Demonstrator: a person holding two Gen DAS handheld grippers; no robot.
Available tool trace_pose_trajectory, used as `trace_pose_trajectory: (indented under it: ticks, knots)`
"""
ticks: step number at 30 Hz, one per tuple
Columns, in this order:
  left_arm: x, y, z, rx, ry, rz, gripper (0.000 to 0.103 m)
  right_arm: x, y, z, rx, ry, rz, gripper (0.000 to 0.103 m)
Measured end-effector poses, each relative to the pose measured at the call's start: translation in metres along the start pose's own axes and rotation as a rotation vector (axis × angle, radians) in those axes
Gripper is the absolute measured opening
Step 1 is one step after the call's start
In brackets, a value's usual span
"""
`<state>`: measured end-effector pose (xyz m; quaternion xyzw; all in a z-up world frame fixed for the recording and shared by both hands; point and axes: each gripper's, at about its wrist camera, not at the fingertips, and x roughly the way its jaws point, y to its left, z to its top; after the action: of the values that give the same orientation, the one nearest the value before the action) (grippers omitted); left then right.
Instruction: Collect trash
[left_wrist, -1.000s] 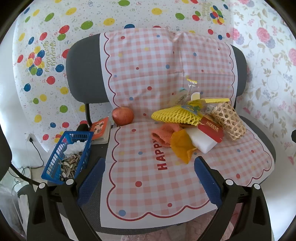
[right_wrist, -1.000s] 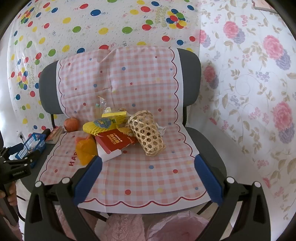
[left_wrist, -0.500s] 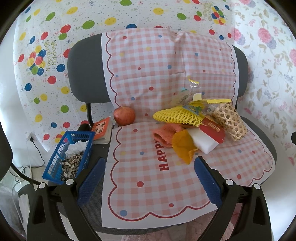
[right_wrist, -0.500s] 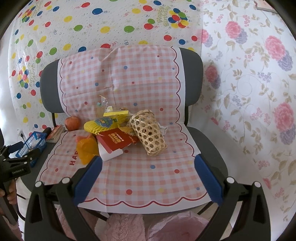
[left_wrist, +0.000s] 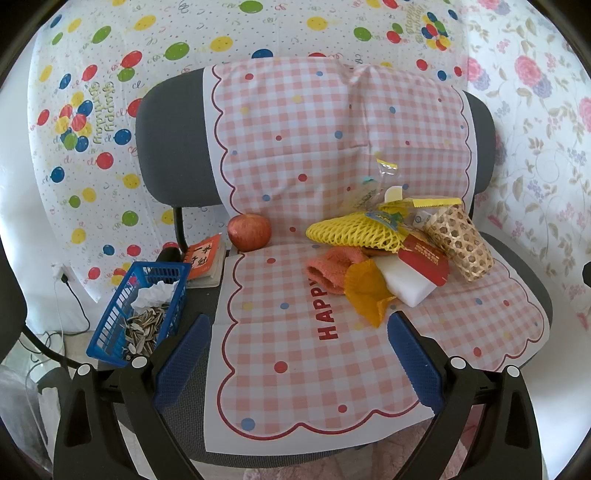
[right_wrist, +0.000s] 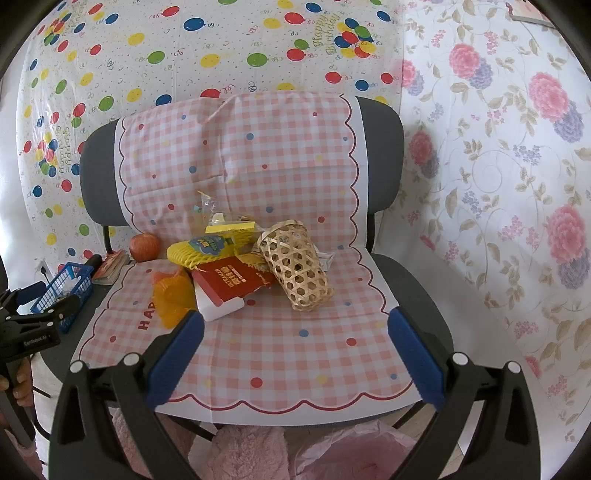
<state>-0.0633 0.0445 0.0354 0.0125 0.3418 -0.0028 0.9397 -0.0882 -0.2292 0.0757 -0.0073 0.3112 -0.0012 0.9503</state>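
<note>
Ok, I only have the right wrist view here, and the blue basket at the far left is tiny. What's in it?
Observer: The blue basket holds sunflower seed shells with a crumpled white tissue on top.
Operator: Is anything tucked behind the orange wrapper?
Observer: Yes, a salmon-coloured fuzzy cloth lies against the orange wrapper, on the side towards the apple.
Operator: And is the left tool carrying anything?
Observer: No. The left tool is open and empty, over the front of the checked seat cover.
</note>
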Motion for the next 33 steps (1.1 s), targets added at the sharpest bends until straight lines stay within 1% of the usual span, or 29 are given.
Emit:
trace_pose_trajectory:
  ticks: [9,10,11,12,16,17,20,21,23,25,27,29,33]
  knots:
    - [0.000,0.001,0.000,0.001,0.005,0.000,0.096,0.001,-0.002,0.000,0.017,0.003,0.008,0.097]
    - [0.001,0.001,0.000,0.002,0.007,0.001,0.096,0.003,0.000,-0.001,0.019,0.007,0.011,0.097]
    - [0.002,0.001,0.000,0.003,0.010,0.003,0.096,0.002,-0.010,0.001,0.022,0.019,0.017,0.097]
    - [0.004,0.001,0.000,0.004,0.015,0.006,0.096,0.004,-0.010,0.001,0.016,0.027,0.015,0.097]
    - [0.015,-0.002,0.001,0.007,0.035,0.013,0.096,0.021,-0.010,-0.002,-0.028,0.058,0.010,0.097]
    - [0.019,-0.002,0.002,0.011,0.039,0.014,0.096,0.025,-0.010,-0.003,-0.045,0.054,0.005,0.097]
    - [0.027,-0.008,0.006,0.031,0.032,0.007,0.096,0.040,-0.011,0.000,-0.035,0.038,0.025,0.097]
    - [0.030,-0.010,0.009,0.040,0.026,0.005,0.096,0.043,-0.013,0.001,-0.024,0.018,0.034,0.097]
    - [0.036,-0.015,0.014,0.054,0.017,-0.013,0.094,0.054,-0.015,0.006,-0.024,0.004,0.032,0.097]
    - [0.045,-0.023,0.022,0.071,0.011,-0.048,0.094,0.061,-0.018,0.008,-0.013,0.011,0.059,0.097]
    - [0.056,-0.032,0.032,0.092,0.011,-0.082,0.094,0.069,-0.018,0.012,-0.053,-0.009,0.033,0.097]
    - [0.065,-0.042,0.038,0.114,0.008,-0.103,0.093,0.081,-0.022,0.016,-0.068,0.033,0.023,0.097]
    - [0.082,-0.067,0.054,0.160,-0.012,-0.163,0.092,0.102,-0.031,0.024,-0.077,0.072,-0.011,0.097]
